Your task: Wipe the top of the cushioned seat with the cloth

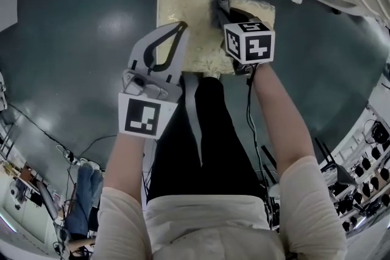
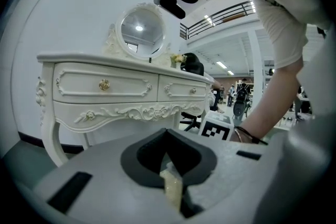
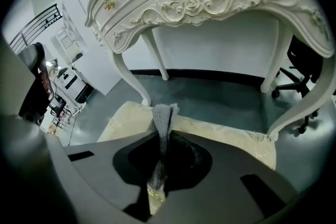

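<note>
Right gripper [image 3: 161, 139] fingers are pinched tight on the one grey cloth [image 3: 164, 113], which sticks out past their tips and trails back between them. It lies over the single cushioned seat [image 3: 123, 118], whose cream top spreads just under and ahead of those fingers. Left gripper [image 2: 167, 134] fingers meet at their tips with nothing gripped; a cream strip of seat shows below them. Well ahead of them stands one white dressing table [image 2: 131, 113] with two closed drawers [image 2: 105, 85], contents hidden, and one round mirror [image 2: 140, 30] on top.
</note>
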Tool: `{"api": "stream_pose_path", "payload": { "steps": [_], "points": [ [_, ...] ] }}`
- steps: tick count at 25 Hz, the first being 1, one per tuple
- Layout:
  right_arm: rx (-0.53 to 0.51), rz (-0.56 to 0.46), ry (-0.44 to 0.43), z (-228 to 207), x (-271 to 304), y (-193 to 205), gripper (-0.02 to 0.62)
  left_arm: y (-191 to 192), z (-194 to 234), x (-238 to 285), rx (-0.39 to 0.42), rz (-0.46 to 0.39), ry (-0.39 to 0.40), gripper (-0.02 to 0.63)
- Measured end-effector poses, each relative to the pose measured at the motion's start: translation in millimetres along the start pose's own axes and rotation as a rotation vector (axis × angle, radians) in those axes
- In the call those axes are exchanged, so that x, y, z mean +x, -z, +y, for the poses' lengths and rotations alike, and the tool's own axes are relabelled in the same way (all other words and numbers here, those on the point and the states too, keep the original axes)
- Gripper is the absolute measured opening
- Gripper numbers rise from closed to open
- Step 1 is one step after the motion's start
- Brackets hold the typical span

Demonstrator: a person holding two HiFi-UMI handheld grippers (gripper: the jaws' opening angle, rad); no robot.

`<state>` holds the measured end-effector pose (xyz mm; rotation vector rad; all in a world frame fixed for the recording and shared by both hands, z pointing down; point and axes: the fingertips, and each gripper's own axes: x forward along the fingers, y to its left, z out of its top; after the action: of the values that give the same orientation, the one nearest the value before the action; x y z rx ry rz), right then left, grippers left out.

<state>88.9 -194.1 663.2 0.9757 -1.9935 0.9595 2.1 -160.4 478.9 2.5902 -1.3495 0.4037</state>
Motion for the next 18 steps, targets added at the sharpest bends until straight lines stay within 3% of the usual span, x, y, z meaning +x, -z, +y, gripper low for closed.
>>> {"api": "stream_pose_path", "payload": {
  "steps": [18],
  "points": [
    [0.012,0.015,0.182,-102,-57,35,0.031,-12,-70,55,0.024,0.002,0.083,0.002]
  ]
}}
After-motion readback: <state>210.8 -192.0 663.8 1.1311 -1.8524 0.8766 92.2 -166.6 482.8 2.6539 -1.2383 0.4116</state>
